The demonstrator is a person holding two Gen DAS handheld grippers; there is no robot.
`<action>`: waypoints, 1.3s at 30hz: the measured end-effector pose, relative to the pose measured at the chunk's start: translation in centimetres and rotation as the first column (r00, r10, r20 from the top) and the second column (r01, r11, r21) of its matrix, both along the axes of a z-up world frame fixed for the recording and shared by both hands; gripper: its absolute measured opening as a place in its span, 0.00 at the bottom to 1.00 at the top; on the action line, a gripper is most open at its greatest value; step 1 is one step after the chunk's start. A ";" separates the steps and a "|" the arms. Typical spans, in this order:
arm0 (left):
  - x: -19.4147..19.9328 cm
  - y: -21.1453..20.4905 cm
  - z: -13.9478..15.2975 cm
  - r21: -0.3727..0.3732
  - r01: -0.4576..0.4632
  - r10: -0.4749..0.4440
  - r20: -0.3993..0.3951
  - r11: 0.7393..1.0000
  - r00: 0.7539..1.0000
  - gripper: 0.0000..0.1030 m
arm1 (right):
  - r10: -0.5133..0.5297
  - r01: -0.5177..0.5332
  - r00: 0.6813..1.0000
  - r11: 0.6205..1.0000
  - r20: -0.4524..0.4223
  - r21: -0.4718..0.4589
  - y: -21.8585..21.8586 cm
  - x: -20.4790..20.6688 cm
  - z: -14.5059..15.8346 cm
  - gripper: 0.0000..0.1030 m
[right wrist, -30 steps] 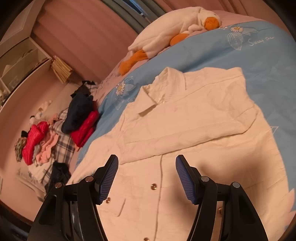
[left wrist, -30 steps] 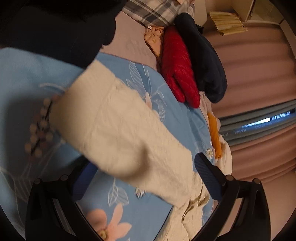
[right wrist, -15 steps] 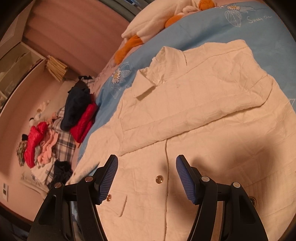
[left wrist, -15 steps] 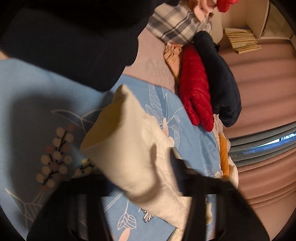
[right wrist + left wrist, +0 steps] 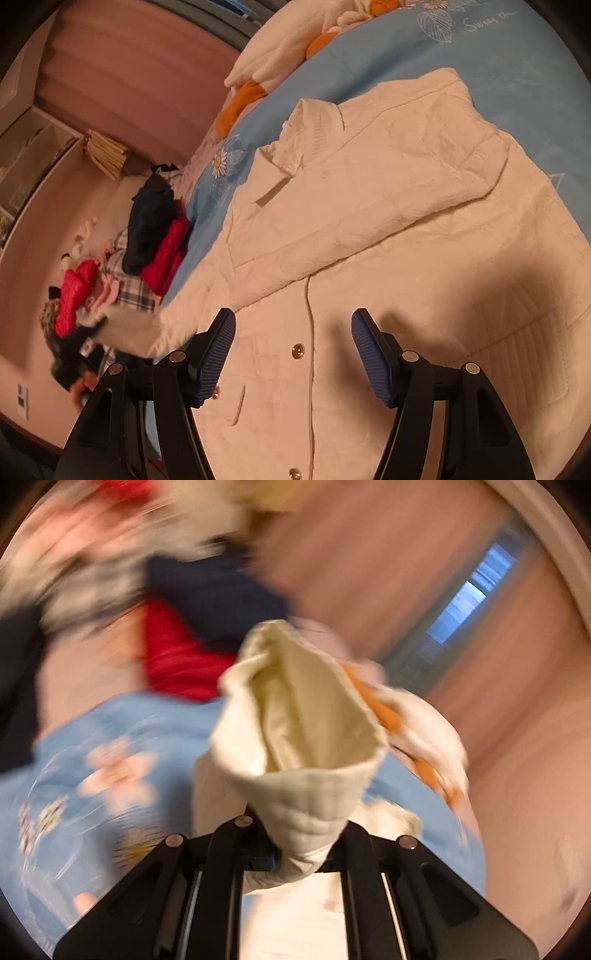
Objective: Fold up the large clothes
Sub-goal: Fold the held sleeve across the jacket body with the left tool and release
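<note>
Cream quilted cloth fills the left claw (image 5: 299,853): its jaws have just been closing and now pinch the cuff end of the jacket's sleeve (image 5: 303,738), which flares up from the grip like an open cone with a smoother, paler lining inside. That view is smeared with blur. The right claw (image 5: 293,352) is released, its ribbed blue pads (image 5: 218,354) wide apart with nothing between them, hovering above the jacket's buttoned front. The jacket (image 5: 388,229) lies spread flat on a light blue bedspread (image 5: 517,55) printed with daisies and leaves; it is stitched in squares, with ribbed collar and hem, round metal buttons (image 5: 297,350) and one sleeve folded across the chest. Beyond the bed's edge sits a heap of clothes (image 5: 155,236), dark navy, red and plaid. A white plush toy (image 5: 280,48) with orange parts rests near the collar end.
</note>
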State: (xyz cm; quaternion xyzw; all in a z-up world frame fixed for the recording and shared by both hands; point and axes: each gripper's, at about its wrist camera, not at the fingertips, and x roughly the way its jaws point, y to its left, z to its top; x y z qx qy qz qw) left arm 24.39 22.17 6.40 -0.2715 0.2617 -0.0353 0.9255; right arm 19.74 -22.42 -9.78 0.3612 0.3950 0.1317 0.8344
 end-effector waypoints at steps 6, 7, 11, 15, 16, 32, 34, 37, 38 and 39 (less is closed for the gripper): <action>2.1 -15.4 1.9 0.178 0.245 -0.246 -0.016 0.953 0.969 0.09 | -0.055 0.055 0.998 0.993 0.005 0.103 -2.8 -1.5 -0.5 0.64; 2.4 -17.5 1.3 0.200 0.272 -0.271 -0.035 0.941 0.962 0.09 | -0.067 0.066 0.998 0.992 0.006 0.111 -3.2 -1.8 -0.5 0.64; 3.3 -26.8 -2.8 0.288 0.416 -0.390 -0.147 0.862 0.909 0.10 | -0.133 0.129 0.991 0.985 0.025 0.117 -5.7 -3.1 -0.2 0.64; 4.1 -33.5 -8.4 0.323 0.503 -0.424 -0.286 0.802 0.859 0.12 | -0.171 0.164 0.985 0.977 0.037 0.137 -7.5 -3.7 0.2 0.64; 4.6 -34.3 -9.8 0.307 0.526 -0.433 -0.323 0.793 0.842 0.15 | -0.179 0.172 0.983 0.975 0.038 0.143 -7.9 -3.8 0.2 0.64; 2.1 -22.4 -6.2 0.182 0.495 -0.470 -0.165 0.850 0.867 0.87 | -0.148 0.145 0.989 0.978 0.009 0.152 -7.7 -1.9 0.0 0.68; 2.5 -17.4 -6.8 0.168 0.407 -0.378 -0.181 0.898 0.908 0.87 | -0.126 0.127 0.992 0.983 -0.010 0.133 -6.7 -0.7 -0.2 0.68; 2.7 -11.3 -9.1 -0.003 0.350 -0.341 -0.230 0.937 0.911 0.87 | -0.093 0.096 0.995 0.993 -0.042 0.066 -4.8 1.4 -0.5 0.68; 2.5 -10.1 -9.8 -0.059 0.345 -0.349 -0.232 0.937 0.908 0.87 | -0.083 0.085 0.996 0.995 -0.045 0.049 -4.4 1.9 -0.6 0.68; 2.3 -8.7 -10.8 -0.129 0.333 -0.355 -0.241 0.934 0.903 0.87 | -0.071 0.072 0.996 0.997 -0.046 0.020 -3.6 2.6 -0.7 0.68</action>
